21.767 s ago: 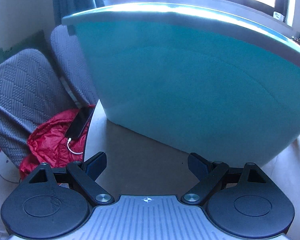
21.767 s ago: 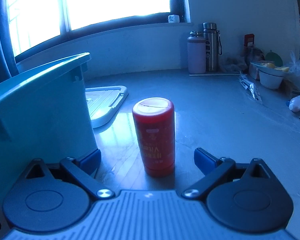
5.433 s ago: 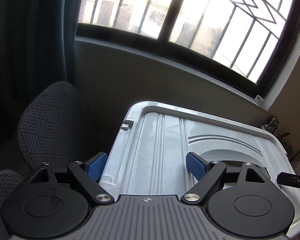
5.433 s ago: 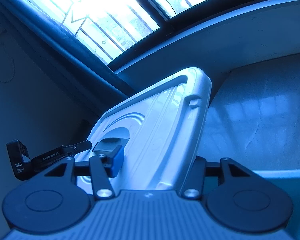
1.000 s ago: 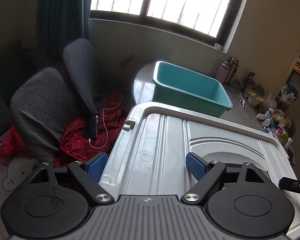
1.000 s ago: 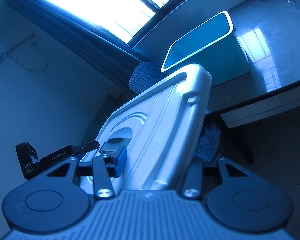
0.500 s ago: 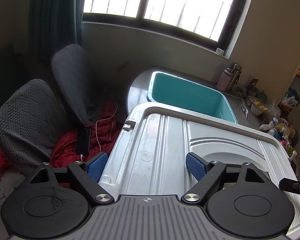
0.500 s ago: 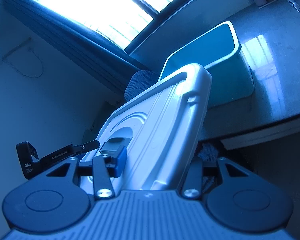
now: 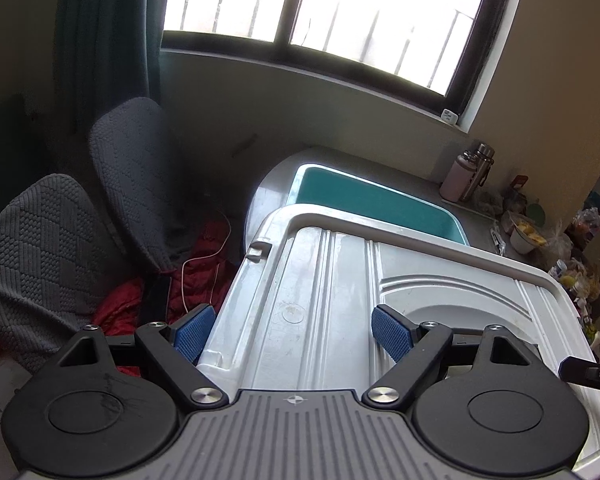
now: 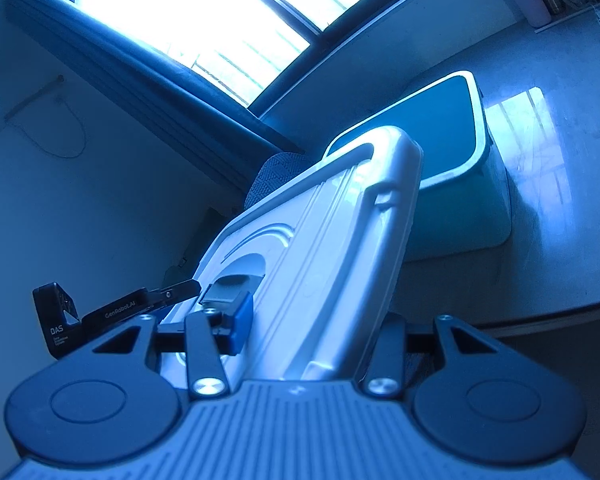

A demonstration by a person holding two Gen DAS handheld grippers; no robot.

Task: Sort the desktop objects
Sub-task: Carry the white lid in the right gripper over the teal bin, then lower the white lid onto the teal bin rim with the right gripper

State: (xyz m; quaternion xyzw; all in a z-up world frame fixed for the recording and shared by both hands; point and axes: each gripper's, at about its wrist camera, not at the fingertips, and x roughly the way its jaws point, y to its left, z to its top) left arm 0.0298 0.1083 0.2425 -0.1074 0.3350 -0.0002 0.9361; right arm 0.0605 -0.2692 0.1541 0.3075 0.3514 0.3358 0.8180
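Nearest in the left wrist view, the left gripper [image 9: 294, 330] is straddling a short end of the white storage-bin lid [image 9: 328, 304], one blue pad outside the lid's edge and the other lying on its ribbed top face; the jaws are standing fairly wide, and whether the pads are actually pressing on the plastic cannot be told from this angle. In the right wrist view the right gripper [image 10: 312, 330] is pinching the lid [image 10: 320, 264] across its thickness near the recessed handle, its blue pad flat against the top face and the opposite finger hidden behind the underside, so the lid is being held up in the air, tilted, with its far corner covering part of the bin beyond. A black part of the other gripper is poking into each view beside the lid. Past the lid, the teal storage bin [image 9: 374, 204] is sitting open on the grey rounded table [image 9: 270, 184], close to the table's left end. To the left of the table, two grey knitted chair backs [image 9: 136, 184] are standing over a red garment [image 9: 198, 280] crossed by a white cable. Farther along the table by the wall, a pink bottle [image 9: 456, 180] and a steel flask are standing together, with a white bowl [image 9: 524, 238] and assorted clutter to their right. Behind everything, a dark-framed window [image 9: 340, 20] is glowing bright beside a dark curtain [image 9: 104, 28].
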